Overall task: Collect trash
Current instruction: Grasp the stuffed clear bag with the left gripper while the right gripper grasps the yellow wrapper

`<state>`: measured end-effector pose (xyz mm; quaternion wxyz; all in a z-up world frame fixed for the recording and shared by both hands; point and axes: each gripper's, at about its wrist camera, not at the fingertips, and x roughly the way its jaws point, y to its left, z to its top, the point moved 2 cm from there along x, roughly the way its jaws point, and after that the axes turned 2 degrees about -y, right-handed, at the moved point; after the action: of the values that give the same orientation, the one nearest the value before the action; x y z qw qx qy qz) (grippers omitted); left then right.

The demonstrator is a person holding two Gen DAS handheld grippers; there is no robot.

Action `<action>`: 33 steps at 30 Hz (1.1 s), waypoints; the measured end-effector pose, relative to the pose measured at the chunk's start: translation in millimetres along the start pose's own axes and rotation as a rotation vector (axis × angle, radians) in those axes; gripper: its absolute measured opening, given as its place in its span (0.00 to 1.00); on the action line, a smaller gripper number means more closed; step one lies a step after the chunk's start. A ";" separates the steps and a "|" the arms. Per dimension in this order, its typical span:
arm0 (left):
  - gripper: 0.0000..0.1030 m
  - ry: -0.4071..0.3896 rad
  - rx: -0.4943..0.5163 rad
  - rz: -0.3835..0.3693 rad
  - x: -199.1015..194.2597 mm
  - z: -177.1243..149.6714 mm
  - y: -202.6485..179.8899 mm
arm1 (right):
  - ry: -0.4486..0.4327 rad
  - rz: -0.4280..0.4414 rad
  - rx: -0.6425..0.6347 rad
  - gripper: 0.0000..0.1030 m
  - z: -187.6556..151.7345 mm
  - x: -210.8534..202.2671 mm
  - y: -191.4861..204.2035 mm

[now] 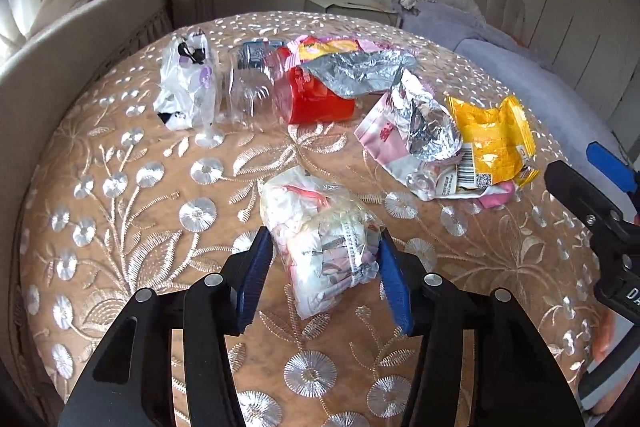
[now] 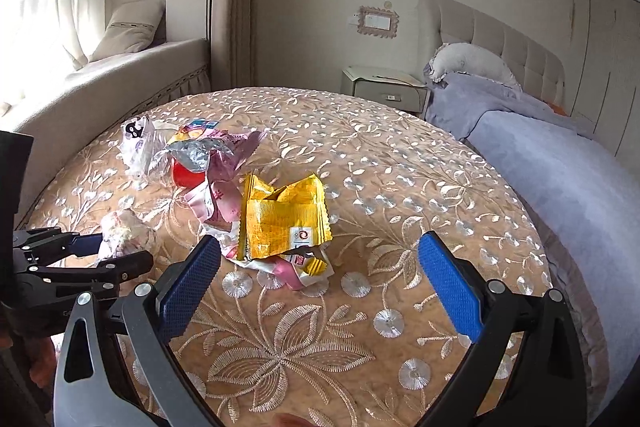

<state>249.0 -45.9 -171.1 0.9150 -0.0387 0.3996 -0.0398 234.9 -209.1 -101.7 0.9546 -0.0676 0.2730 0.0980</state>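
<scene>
1. Covering the whole work surface, a round table [image 1: 120,211] in a tan cloth embroidered with silver flowers; all the trash lies on it
2. Right gripper [image 2: 320,279]: blue-padded fingers [image 2: 450,285] spread wide, nothing between them, hovering near the yellow wrapper
3. Left gripper [image 1: 322,275]: jaws partly open, one blue pad on each side of the clear bag of scraps; whether the pads press it cannot be told
4. Red container [image 1: 320,103], at the far side of the table, partly under a crumpled silver foil wrapper [image 1: 356,73]
5. Clear plastic bottle [image 1: 246,95], lying just left of the red container
6. White printed bag [image 1: 186,83], crumpled, at the far left of the pile
7. Pink-and-foil packet [image 1: 404,131], torn open, touching the yellow wrapper
8. Yellow wrapper [image 2: 282,217], crumpled, at the right end of the pile, over smaller pink and white scraps
9. Clear bag of scraps [image 1: 320,239], apart from the pile, nearest the left gripper
</scene>
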 end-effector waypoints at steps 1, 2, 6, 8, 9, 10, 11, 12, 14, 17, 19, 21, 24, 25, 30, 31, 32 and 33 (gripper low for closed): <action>0.50 -0.016 0.010 0.007 -4.5 2.4 0.7 | 0.004 0.004 -0.001 0.95 1.2 2.8 0.8; 0.50 -0.027 0.019 0.012 -8.7 5.1 1.8 | 0.008 0.002 0.000 0.95 3.5 6.7 1.7; 0.50 -0.053 0.015 0.000 -17.6 14.2 6.1 | 0.028 0.017 0.004 0.94 12.1 24.6 4.3; 0.50 -0.054 0.005 -0.006 -18.7 15.2 8.0 | 0.045 0.024 0.005 0.88 14.9 34.9 6.5; 0.50 -0.053 -0.001 -0.009 -18.2 15.5 9.9 | 0.058 0.024 0.002 0.82 15.5 40.0 7.6; 0.50 -0.053 -0.006 -0.011 -17.6 15.2 11.6 | 0.076 0.025 -0.002 0.72 15.6 45.4 9.2; 0.50 -0.051 -0.011 -0.014 -17.4 14.9 13.2 | 0.099 0.030 -0.008 0.66 14.6 51.5 11.2; 0.50 -0.051 -0.017 -0.017 -16.9 15.0 15.0 | 0.118 0.042 -0.008 0.53 13.0 56.1 12.5; 0.50 -0.052 -0.023 -0.019 -17.4 13.9 14.4 | 0.135 0.072 -0.001 0.43 9.7 59.6 14.6; 0.50 -0.059 -0.027 -0.019 -19.1 14.5 14.5 | 0.105 0.059 -0.002 0.30 10.3 51.5 14.4; 0.50 -0.067 -0.029 -0.025 -22.1 14.3 13.5 | 0.081 0.060 0.012 0.26 12.6 43.0 12.1; 0.50 -0.082 -0.026 -0.031 -27.5 15.0 10.0 | 0.044 0.049 0.025 0.25 18.6 32.1 7.8; 0.50 -0.107 -0.017 -0.039 -37.4 16.5 4.0 | -0.033 0.048 0.048 0.24 29.6 4.6 0.2; 0.50 -0.116 -0.014 -0.042 -40.8 18.2 0.9 | -0.058 0.043 0.052 0.23 32.9 -5.1 -1.6; 0.50 -0.158 0.014 -0.072 -57.6 23.0 -18.5 | -0.145 0.011 0.056 0.22 39.2 -47.4 -11.1; 0.50 -0.166 0.024 -0.079 -60.8 23.4 -24.5 | -0.147 0.006 0.052 0.22 37.6 -52.1 -12.5; 0.50 -0.171 0.033 -0.084 -63.2 23.8 -29.9 | -0.150 -0.002 0.051 0.22 34.9 -57.3 -14.2; 0.50 -0.175 0.043 -0.091 -65.8 24.1 -35.9 | -0.153 -0.013 0.051 0.22 31.8 -61.5 -16.1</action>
<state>220.7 -73.8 -103.2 0.9443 -0.0404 0.3149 -0.0864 203.5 -228.2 -40.9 0.9747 -0.0371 0.2012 0.0898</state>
